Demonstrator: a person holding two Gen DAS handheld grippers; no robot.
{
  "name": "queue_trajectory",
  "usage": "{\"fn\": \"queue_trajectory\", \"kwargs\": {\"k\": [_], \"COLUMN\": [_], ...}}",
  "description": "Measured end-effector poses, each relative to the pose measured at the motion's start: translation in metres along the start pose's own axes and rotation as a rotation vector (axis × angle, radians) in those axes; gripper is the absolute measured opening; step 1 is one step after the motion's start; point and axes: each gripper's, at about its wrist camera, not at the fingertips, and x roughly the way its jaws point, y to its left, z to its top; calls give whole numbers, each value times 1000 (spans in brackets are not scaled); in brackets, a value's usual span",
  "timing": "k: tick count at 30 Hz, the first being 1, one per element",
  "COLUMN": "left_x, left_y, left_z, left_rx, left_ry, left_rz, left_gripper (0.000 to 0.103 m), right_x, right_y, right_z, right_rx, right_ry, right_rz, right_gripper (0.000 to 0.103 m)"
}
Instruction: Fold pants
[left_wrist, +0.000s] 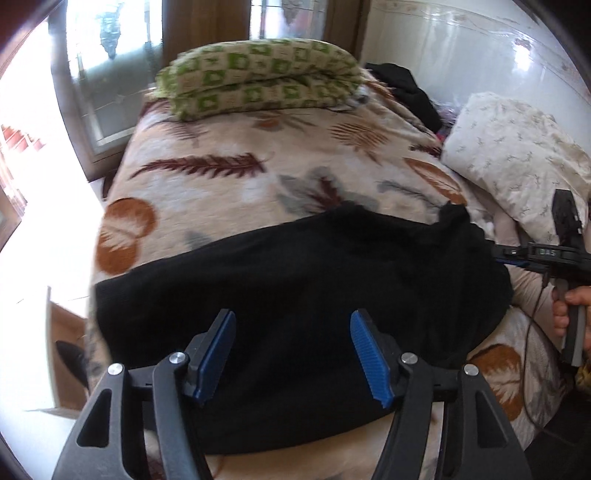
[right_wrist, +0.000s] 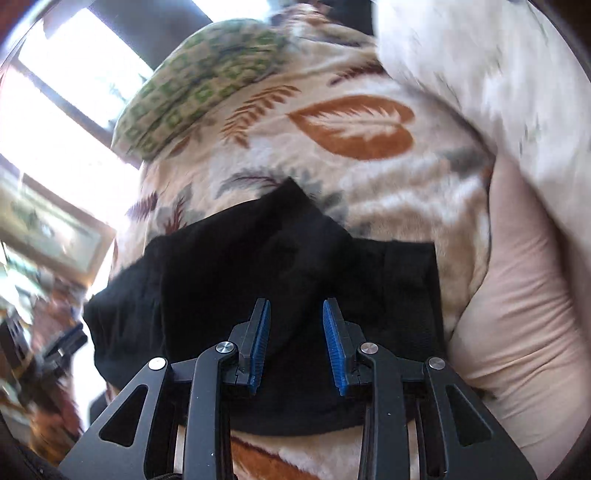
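Black pants (left_wrist: 303, 291) lie folded across the leaf-patterned blanket (left_wrist: 221, 184) on the bed, reaching from the left edge to the right. My left gripper (left_wrist: 293, 354) is open and empty, hovering over the near part of the pants. My right gripper (right_wrist: 295, 343) is open and empty above the right end of the pants (right_wrist: 258, 266). In the left wrist view the right gripper (left_wrist: 509, 254) shows at the far right, at the pants' right end, held by a hand (left_wrist: 570, 310).
A green-checked folded quilt (left_wrist: 258, 81) lies at the bed's far end. A white pillow (left_wrist: 517, 155) and dark clothes (left_wrist: 406, 88) sit at the right by the wall. A window (left_wrist: 110, 74) is at the left. The left gripper (right_wrist: 62, 347) appears at the left in the right wrist view.
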Motion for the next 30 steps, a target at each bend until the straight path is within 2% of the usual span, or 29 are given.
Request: {"fn": "queue_trajectory", "kwargs": {"k": [3,5,11,13,14,16,20,21,23,24,27,30], "left_x": [20,32,56,61,65,71,89,95,106,110,106,112], "left_y": [-32,-53,-113,-127,-134,-144,-161,-165,-172,-176,-193,-205], "left_z": [11,17,34,41,46,54,80,85,93,95,93,87], "left_rx": [30,54,150,165,171,182,209,213,219,223,266,278], "left_ry": [23,39,63,64,63,58,61,72,114,136,119,128], "left_rz": [-51,-86,-152,-167,-173,-181,-195,-200,-233,-256,-297,-304], "left_gripper": [67,67,67,67,67,67,67,63,19,17,17,17], "right_x": [7,5,23,27,28,26,11,7,-2,-9,-34,-50], "right_y": [-5,-4,-17,-18,-18,-18,-8,-5,-2,-1,-3,-5], "right_z": [0,1,11,12,12,12,6,5,4,3,-6,-22], "right_rx": [39,50,136,143,140,152,110,101,95,99,134,135], "right_ry": [-9,-26,-46,-60,-70,-83,-118,-125,-137,-149,-190,-209], "right_rz": [13,16,65,59,53,66,14,-1,-22,-28,-57,-145], "right_gripper": [41,43,44,30,15,13,12,12,12,12,12,12]}}
